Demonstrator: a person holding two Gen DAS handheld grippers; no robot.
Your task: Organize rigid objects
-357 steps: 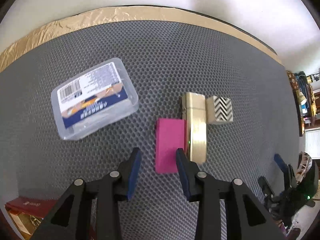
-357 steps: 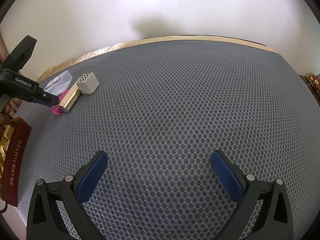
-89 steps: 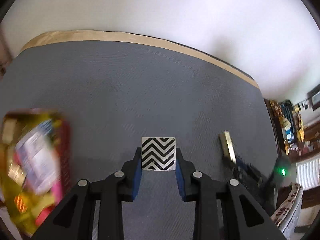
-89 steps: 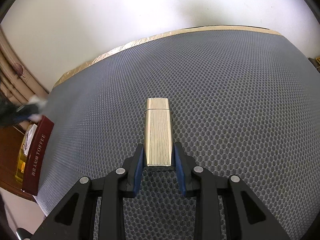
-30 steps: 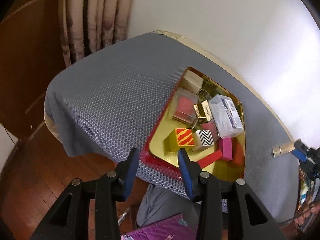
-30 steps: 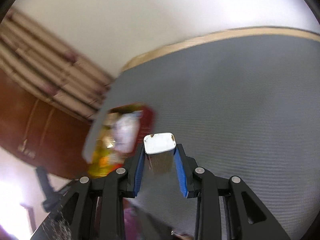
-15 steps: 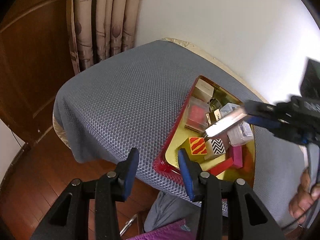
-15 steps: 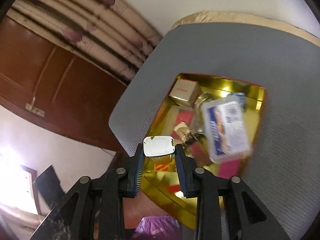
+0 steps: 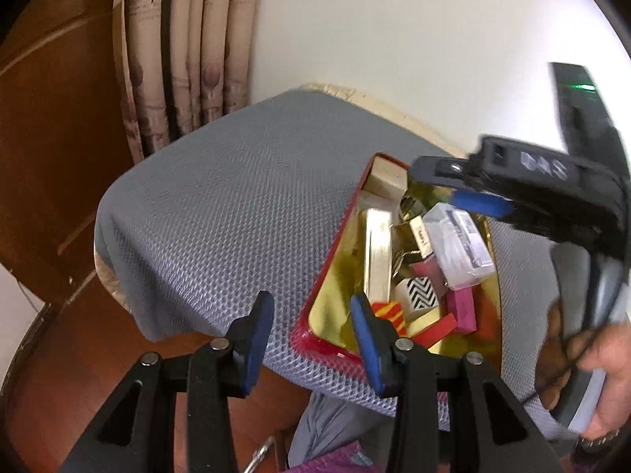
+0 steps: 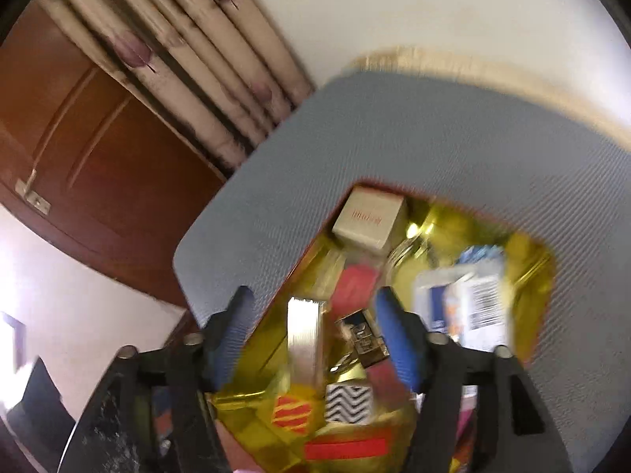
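right gripper [image 10: 315, 339] has just been opening over the tray [image 9: 327, 268], clear of the gold case [image 10: 303, 339] (lying inside); left gripper [image 9: 311, 339] apart, empty.

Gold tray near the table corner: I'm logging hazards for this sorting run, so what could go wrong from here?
The gold tray sits close to the table's front edge, so a knock could push it off. The right gripper has just been opening; the ridged gold case lies between its jaws, unpressed, and a careless withdrawal might drag it. The tray is crowded: the clear plastic box rests over other pieces and could slide.
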